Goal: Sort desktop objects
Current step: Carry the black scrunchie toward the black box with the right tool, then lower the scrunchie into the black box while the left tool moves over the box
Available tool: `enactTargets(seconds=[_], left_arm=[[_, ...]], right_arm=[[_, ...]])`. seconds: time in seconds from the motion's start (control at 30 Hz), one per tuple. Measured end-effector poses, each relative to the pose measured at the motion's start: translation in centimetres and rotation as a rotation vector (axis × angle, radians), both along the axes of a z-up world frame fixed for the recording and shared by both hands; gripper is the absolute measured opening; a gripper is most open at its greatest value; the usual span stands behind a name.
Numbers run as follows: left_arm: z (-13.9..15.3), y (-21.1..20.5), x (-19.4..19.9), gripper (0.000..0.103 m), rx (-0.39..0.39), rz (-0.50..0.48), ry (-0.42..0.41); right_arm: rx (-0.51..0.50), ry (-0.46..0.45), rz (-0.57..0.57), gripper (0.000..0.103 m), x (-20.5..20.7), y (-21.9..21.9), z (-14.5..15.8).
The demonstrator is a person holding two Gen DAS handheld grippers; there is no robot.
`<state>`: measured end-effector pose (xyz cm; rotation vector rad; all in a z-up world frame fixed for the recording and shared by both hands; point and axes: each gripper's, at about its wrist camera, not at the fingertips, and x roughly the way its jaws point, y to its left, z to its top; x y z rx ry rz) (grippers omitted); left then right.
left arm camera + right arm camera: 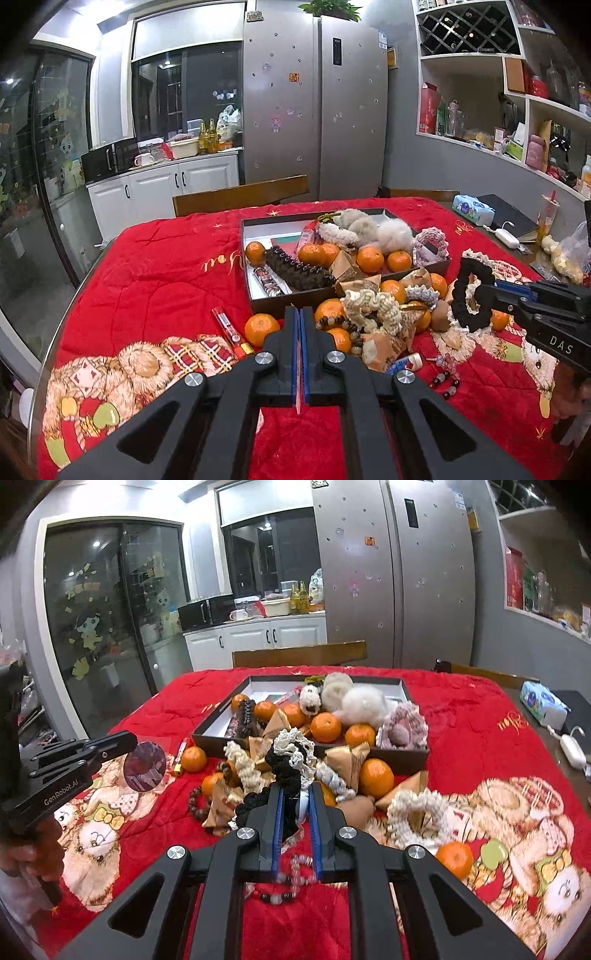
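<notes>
My left gripper (pixel 300 314), clamped on a thin clear card with a round purple print (pixel 144 766), could let it slide out. At three o'clock, my right gripper (pixel 480 291) pinches the black, cream-edged crocheted scrunchie (pixel 471 295) above the pile; its loop may snag the wooden bead bracelet (pixel 341 325).

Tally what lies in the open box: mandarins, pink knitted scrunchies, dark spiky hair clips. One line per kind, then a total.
Mandarins: 5
Pink knitted scrunchie: 1
Dark spiky hair clip: 1
Total of these in the box: 7
</notes>
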<state>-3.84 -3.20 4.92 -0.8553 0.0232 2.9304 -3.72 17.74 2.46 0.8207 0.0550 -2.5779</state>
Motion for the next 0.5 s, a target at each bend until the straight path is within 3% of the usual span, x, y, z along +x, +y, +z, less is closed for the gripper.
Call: enactTargets(seconds=[0.2,0.5], left_arm=[[0.9,0.5,-1.1,0.002,-0.007,-0.026,0.014],[1.8,-0.1,-5.0,0.002,0.005,-0.014,-0.011]], right_arm=[[0.012,0.002,0.01,0.013,-1.2,-0.6,0.8],[-0.036,-0.067,0.042,0.013,-4.5,-1.3,1.4]])
